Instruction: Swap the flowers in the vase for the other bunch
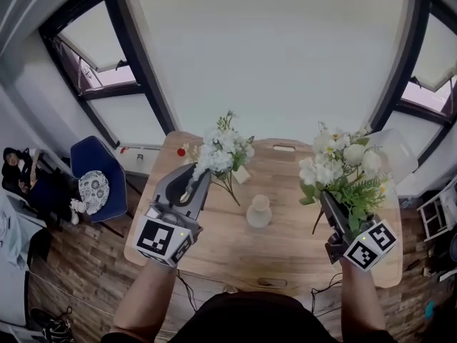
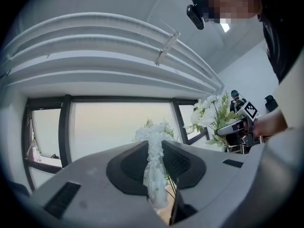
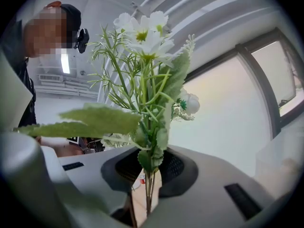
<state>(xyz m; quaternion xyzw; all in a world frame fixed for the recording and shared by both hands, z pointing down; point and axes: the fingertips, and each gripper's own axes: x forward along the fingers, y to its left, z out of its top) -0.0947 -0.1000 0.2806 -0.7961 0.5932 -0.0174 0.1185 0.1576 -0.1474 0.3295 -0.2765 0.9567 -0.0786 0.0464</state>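
Note:
A small cream vase (image 1: 258, 211) stands with nothing in it at the middle of the wooden table (image 1: 285, 252). My left gripper (image 1: 202, 177) is raised over the table's left side and shut on a bunch of white flowers (image 1: 220, 154). In the left gripper view a white flower spike (image 2: 154, 163) is pinched between the jaws, and thin stems hang below. My right gripper (image 1: 328, 204) is shut on the stems (image 3: 148, 194) of a second bunch (image 1: 341, 164), white blooms with green leaves, held upright to the right of the vase.
A blue chair (image 1: 96, 170) stands left of the table. A small white card (image 1: 241, 175) and a red bit (image 1: 181, 151) lie near the far edge. A clear container (image 1: 394, 152) sits at the far right corner. Windows run behind.

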